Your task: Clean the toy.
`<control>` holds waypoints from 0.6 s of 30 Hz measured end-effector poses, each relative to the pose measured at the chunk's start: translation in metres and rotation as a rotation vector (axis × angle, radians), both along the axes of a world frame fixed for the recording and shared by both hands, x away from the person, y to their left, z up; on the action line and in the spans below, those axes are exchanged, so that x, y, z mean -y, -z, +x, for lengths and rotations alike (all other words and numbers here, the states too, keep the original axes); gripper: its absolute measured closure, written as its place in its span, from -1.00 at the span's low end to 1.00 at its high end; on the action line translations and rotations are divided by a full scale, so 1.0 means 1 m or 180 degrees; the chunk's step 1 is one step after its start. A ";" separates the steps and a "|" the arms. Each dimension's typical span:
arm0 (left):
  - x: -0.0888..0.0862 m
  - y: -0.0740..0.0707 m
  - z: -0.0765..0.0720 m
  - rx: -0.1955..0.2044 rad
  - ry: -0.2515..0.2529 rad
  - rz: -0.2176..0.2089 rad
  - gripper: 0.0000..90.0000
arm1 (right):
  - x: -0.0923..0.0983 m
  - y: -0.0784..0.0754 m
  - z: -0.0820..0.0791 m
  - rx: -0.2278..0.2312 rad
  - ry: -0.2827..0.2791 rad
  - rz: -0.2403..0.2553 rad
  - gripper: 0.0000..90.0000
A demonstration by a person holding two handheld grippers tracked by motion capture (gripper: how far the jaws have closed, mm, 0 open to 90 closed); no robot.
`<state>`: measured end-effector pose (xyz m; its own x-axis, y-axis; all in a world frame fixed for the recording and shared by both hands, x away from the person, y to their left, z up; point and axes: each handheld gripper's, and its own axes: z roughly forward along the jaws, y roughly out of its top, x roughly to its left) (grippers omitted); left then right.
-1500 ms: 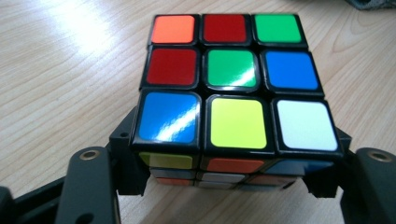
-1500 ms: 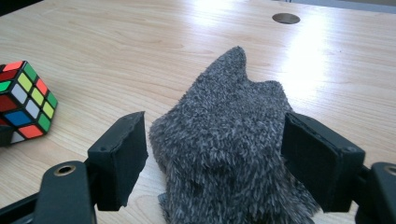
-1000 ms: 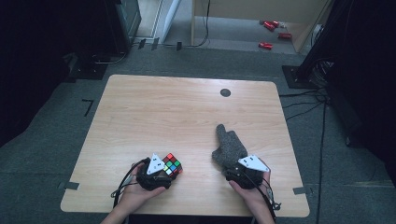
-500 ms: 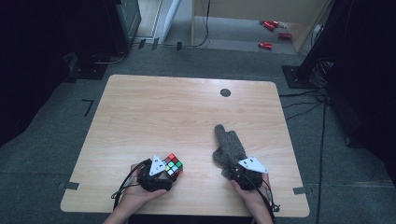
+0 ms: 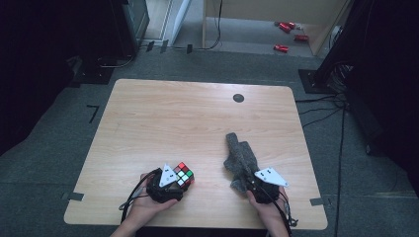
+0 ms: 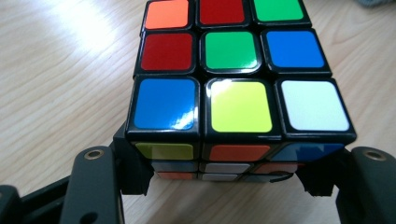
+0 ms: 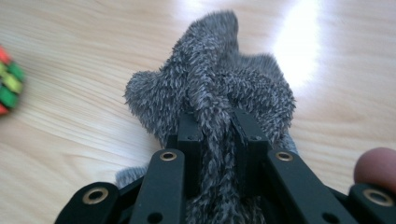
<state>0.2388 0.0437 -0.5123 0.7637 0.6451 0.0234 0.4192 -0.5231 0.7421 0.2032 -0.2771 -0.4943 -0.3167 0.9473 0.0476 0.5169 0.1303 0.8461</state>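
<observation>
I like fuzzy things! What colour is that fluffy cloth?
Grey. The fluffy cloth shows best in the right gripper view.

Your left gripper (image 5: 174,181) and right gripper (image 5: 253,183) each carry a grey three-cornered plate with dark dots. Black cables trail from both. Their black jaws show brass-ringed screw holes.

The worktop (image 5: 163,113) is a pale wood-grain board with rounded corners, standing on grey carpet. A scrambled colour cube (image 5: 183,175) rests on it close to the near edge, left of the middle, and a grey fuzzy cloth (image 5: 239,157) lies crumpled toward the near right corner. A small dark round disc (image 5: 238,98) sits near the far edge, right of centre.
</observation>
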 end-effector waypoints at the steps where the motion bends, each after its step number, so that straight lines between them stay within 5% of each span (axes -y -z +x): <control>1: 0.001 -0.002 -0.001 0.0020 0.0030 -0.0006 -0.23 | -0.002 -0.003 -0.002 0.0034 -0.0053 0.0020 0.70; 8: 0.016 -0.012 -0.010 0.0085 0.0231 0.0029 -0.23 | -0.022 -0.026 -0.017 0.0259 -0.0361 0.0101 0.69; 18: 0.029 -0.018 -0.018 0.0118 0.0458 0.0117 -0.23 | -0.050 -0.047 -0.030 0.0355 -0.0665 0.0267 0.69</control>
